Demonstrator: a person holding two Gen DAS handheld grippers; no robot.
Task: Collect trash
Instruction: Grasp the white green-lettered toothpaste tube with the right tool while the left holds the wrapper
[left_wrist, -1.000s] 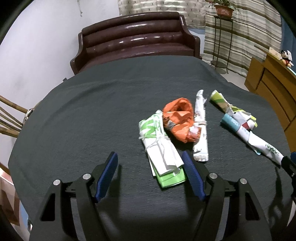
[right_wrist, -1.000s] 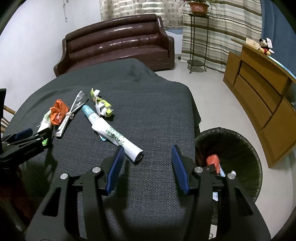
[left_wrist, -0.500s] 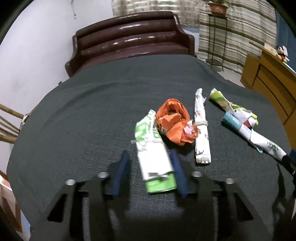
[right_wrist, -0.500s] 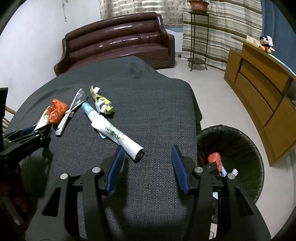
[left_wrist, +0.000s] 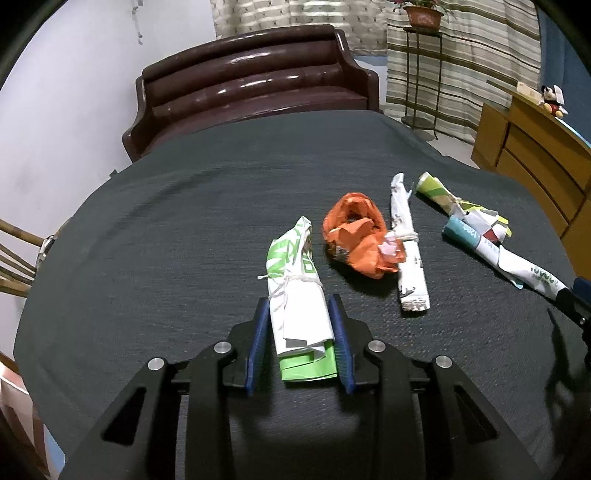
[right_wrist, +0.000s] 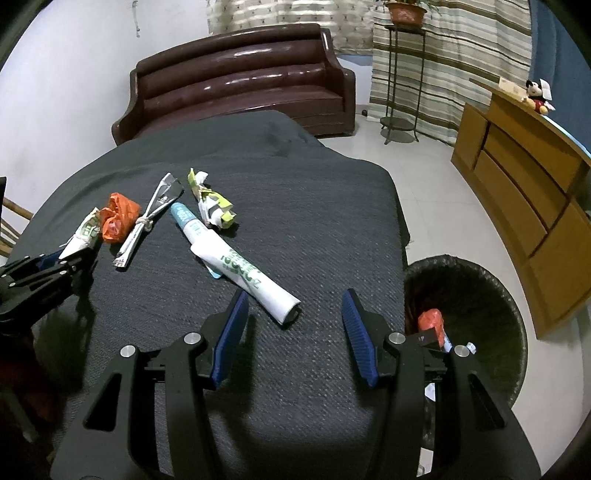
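My left gripper (left_wrist: 298, 314) is shut on a green-and-white tied paper bundle (left_wrist: 295, 291) lying on the dark grey table cloth (left_wrist: 166, 240); it also shows in the right wrist view (right_wrist: 83, 236). To its right lie an orange crumpled bag (left_wrist: 354, 236), a tied white paper roll (left_wrist: 408, 258), a green-yellow wrapper (left_wrist: 458, 206) and a long white-teal roll (left_wrist: 506, 258). My right gripper (right_wrist: 293, 310) is open and empty, just short of the near end of the long roll (right_wrist: 236, 262).
A black mesh trash bin (right_wrist: 469, 317) with some trash inside stands on the floor right of the table. A brown sofa (right_wrist: 236, 88) is behind the table, a wooden cabinet (right_wrist: 524, 184) at the right, a plant stand (right_wrist: 400, 74) by the curtain.
My left gripper has moved forward around the green-and-white bundle and closed on it. My right gripper has stayed open, shifting only slightly.
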